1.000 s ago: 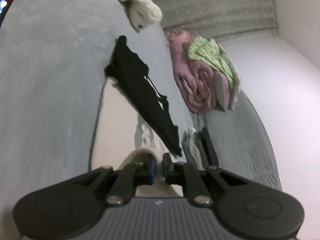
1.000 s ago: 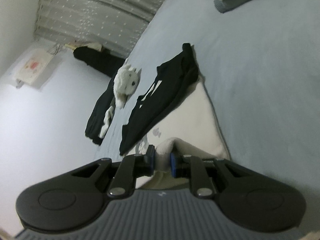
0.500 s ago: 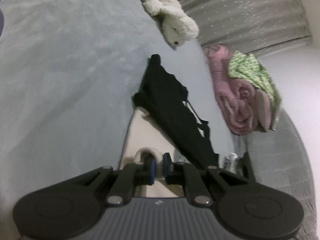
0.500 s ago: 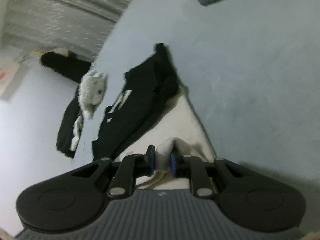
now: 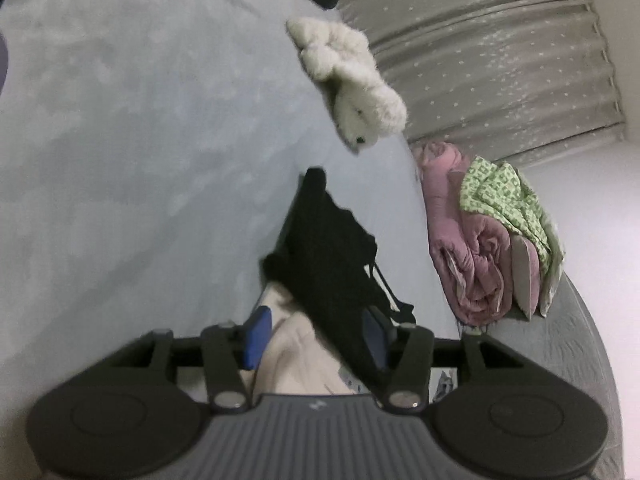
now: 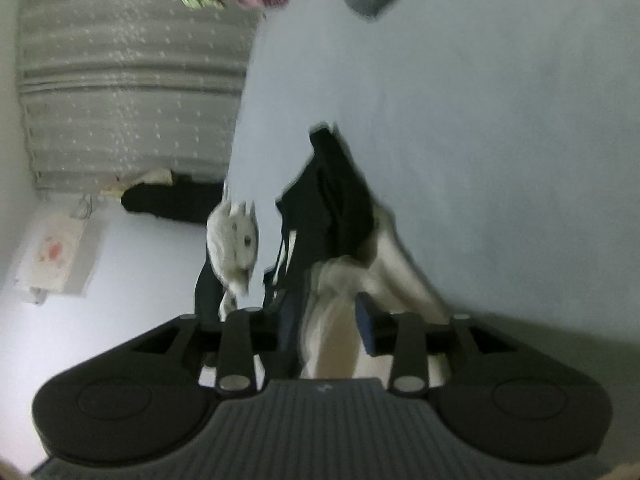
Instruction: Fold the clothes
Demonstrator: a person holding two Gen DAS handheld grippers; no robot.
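A cream garment (image 5: 290, 346) lies on the pale blue bed sheet (image 5: 120, 160), and a black garment (image 5: 328, 256) lies across its far part. My left gripper (image 5: 316, 336) hovers low over the cream cloth. Its jaws are opening, and the cloth lies loose between the blue pads (image 5: 256, 334) without being pinched. In the blurred right wrist view, my right gripper (image 6: 326, 324) is opening too. A raised fold of the cream garment (image 6: 332, 332) stands between its pads (image 6: 366, 328), and the black garment (image 6: 332, 200) lies just beyond.
A white plush toy (image 5: 352, 80) lies on the bed beyond the black garment. A rolled pink blanket (image 5: 472, 264) and a green patterned cloth (image 5: 504, 196) sit by the bed's edge. A grey dotted curtain (image 5: 480, 60) hangs behind. More dark clothing (image 6: 172, 202) lies near the wall.
Both grippers were pinched shut on folds of the cream garment; now their pads stand apart and the cloth is released. Both views have swung, and the black garment looks closer.
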